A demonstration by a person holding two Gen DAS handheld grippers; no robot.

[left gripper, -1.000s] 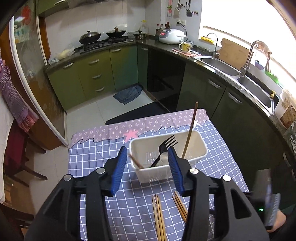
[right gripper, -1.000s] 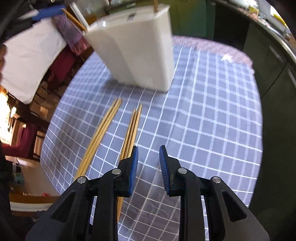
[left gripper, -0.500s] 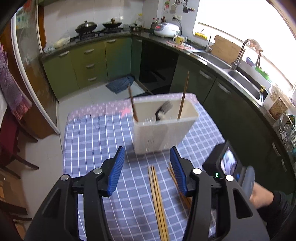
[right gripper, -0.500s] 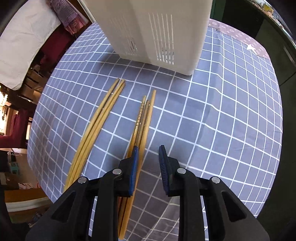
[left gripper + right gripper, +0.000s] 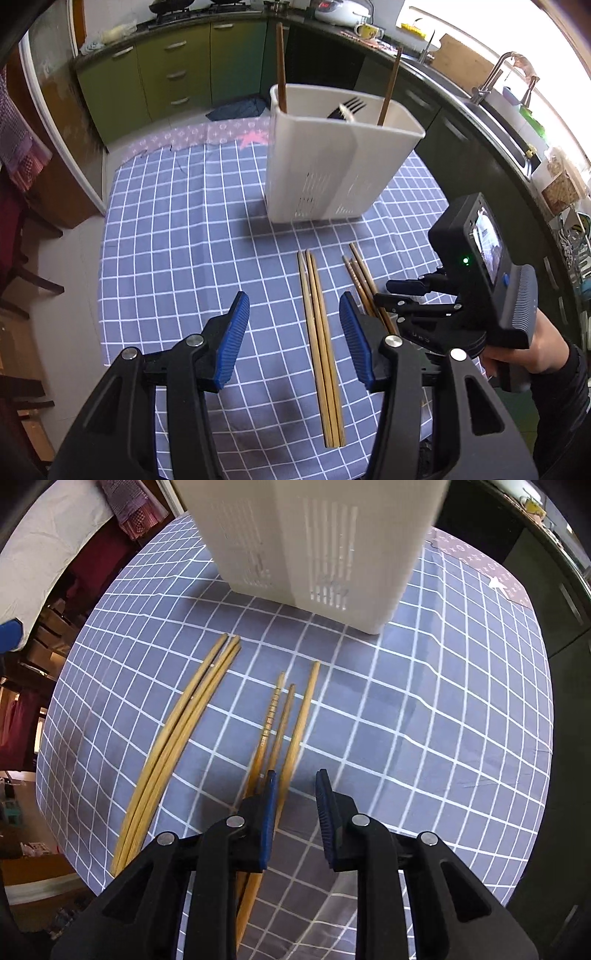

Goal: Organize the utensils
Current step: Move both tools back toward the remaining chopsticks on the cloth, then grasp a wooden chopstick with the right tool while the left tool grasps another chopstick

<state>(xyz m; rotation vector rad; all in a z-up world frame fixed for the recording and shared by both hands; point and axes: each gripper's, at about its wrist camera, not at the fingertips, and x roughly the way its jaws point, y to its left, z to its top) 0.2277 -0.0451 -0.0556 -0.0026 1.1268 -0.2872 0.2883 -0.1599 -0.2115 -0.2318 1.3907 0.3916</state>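
Observation:
A white slotted utensil holder (image 5: 332, 162) stands on the blue checked tablecloth (image 5: 177, 229), holding two brown chopsticks (image 5: 280, 66) and a black fork (image 5: 347, 109). Two bundles of wooden chopsticks lie in front of it: a left bundle (image 5: 319, 343) and a right bundle (image 5: 364, 280). In the right wrist view they show as the left bundle (image 5: 177, 734) and the right bundle (image 5: 280, 723), below the holder (image 5: 314, 542). My left gripper (image 5: 293, 338) is open above the left bundle. My right gripper (image 5: 294, 805) is open, low over the right bundle, and also shows in the left wrist view (image 5: 417, 291).
Green kitchen cabinets (image 5: 173, 74) stand at the back and a dark counter with a sink (image 5: 506, 110) runs along the right. A chair (image 5: 22, 266) is left of the table. The table edge (image 5: 535, 812) falls off at the right.
Both grippers have drawn back and down toward the table. The holder now looks farther and taller. My right gripper has come lower over the right chopstick bundle and opened a little wider.

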